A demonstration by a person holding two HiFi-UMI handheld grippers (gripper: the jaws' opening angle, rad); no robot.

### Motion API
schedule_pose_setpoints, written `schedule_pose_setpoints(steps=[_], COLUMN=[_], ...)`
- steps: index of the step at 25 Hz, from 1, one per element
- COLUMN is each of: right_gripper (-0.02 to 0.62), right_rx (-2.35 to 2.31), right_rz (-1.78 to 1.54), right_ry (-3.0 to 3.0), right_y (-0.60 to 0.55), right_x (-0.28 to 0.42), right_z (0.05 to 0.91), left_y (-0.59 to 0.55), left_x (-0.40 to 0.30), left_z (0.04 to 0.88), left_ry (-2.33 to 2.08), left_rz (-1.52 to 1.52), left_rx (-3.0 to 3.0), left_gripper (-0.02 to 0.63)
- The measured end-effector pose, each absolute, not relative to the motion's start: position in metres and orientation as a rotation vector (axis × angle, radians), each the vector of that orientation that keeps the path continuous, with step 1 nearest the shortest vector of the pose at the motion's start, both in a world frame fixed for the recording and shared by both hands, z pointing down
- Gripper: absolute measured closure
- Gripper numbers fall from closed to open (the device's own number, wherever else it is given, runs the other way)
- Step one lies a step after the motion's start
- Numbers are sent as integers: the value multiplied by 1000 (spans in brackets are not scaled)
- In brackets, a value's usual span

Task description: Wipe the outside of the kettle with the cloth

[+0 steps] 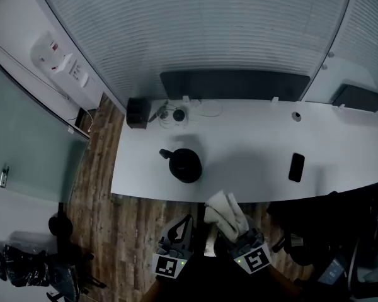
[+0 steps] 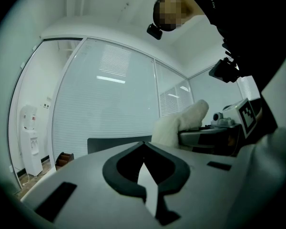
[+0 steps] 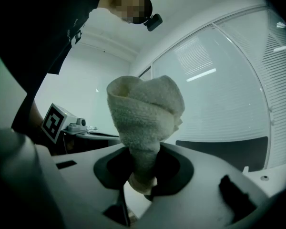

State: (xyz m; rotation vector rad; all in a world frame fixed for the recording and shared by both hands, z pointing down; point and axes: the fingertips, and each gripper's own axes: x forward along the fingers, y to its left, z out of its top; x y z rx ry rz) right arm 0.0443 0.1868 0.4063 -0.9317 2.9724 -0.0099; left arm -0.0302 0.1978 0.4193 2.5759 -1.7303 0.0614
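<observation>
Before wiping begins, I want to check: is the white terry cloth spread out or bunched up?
Bunched up: the white terry cloth rises as a rolled wad, clamped in the right gripper.

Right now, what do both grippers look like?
Left gripper and right gripper: pale grey moulded bodies, black pads ringing a rounded jaw opening, each bearing a cube with black-and-white square markers. Person wears black clothing. No cables seen.

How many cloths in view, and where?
1. The cloth is clamped in the right gripper, in front of the desk, short of the kettle. None lies on the desk; others could be out of frame.
</observation>
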Motion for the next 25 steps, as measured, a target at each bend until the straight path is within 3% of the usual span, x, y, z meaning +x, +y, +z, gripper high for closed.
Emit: schedule_pose_setpoints(steps=[25], right_gripper=[503], right_rx=[-1009], right_rz=[122], right_ry=[3069], right_y=[237], right_x=[12], right_z=[405], left_y=[228], left_x=[-45], left_z=[392], left_ry=[-1574], left_rz=[-67], left_rx=[2764], left_gripper=[601])
